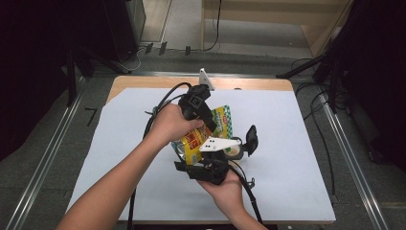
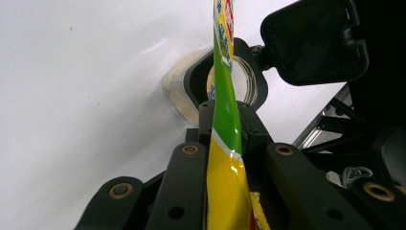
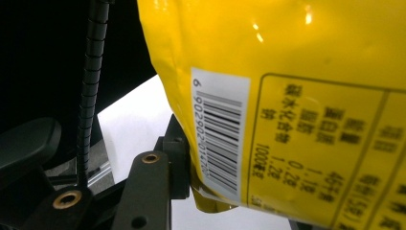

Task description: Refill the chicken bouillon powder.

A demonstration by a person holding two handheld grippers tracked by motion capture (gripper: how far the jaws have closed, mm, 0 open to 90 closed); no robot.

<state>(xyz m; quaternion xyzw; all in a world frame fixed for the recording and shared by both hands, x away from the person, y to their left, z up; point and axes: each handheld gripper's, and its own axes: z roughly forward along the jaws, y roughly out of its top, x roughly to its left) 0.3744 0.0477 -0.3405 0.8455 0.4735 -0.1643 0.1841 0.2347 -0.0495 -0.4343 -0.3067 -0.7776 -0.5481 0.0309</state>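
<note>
A yellow and green snack bag (image 1: 221, 120) hangs above the white table cover between my two grippers. My left gripper (image 1: 207, 122) reaches in from the far side; in the left gripper view its jaws are shut on the bag's thin sealed edge (image 2: 226, 143). My right gripper (image 1: 194, 158) comes from the near side, under a white three-cornered plate. In the right gripper view the bag's barcode side (image 3: 287, 72) hangs close to the lens, and one black finger (image 3: 155, 184) presses against its lower corner. The other finger is hidden behind the bag.
A clear jar (image 1: 235, 149) with a black rim stands on the white sheet (image 1: 297, 158) just right of the grippers, its black flip lid (image 2: 313, 40) swung open. Cables trail from both grippers toward the near edge. The floor around is dark.
</note>
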